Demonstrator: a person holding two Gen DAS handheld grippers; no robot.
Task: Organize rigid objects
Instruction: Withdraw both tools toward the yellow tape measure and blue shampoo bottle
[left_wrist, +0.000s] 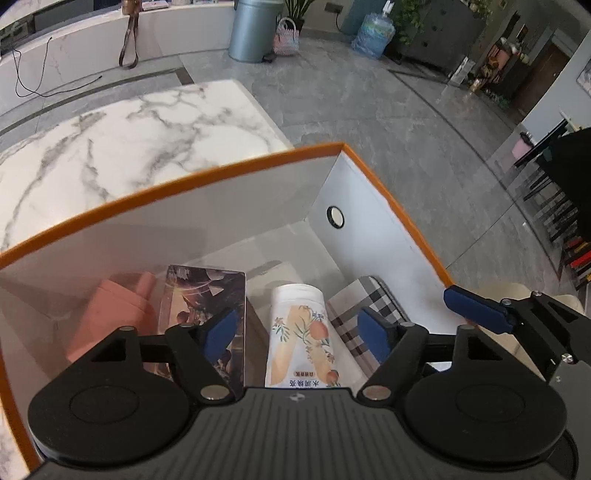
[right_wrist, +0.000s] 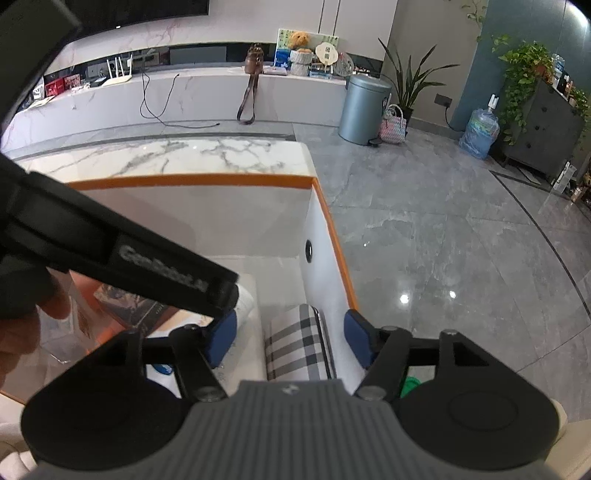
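My left gripper (left_wrist: 299, 334) gapes wide over the box (left_wrist: 229, 173), above the bottle (left_wrist: 301, 332); my right gripper (right_wrist: 290, 338) gapes wide above the plaid case (right_wrist: 295, 347) inside it.

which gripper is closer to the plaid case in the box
Right. The right gripper hangs open directly over the plaid case, fingers on either side. The left gripper is open over the white bottle, with the case beside it.
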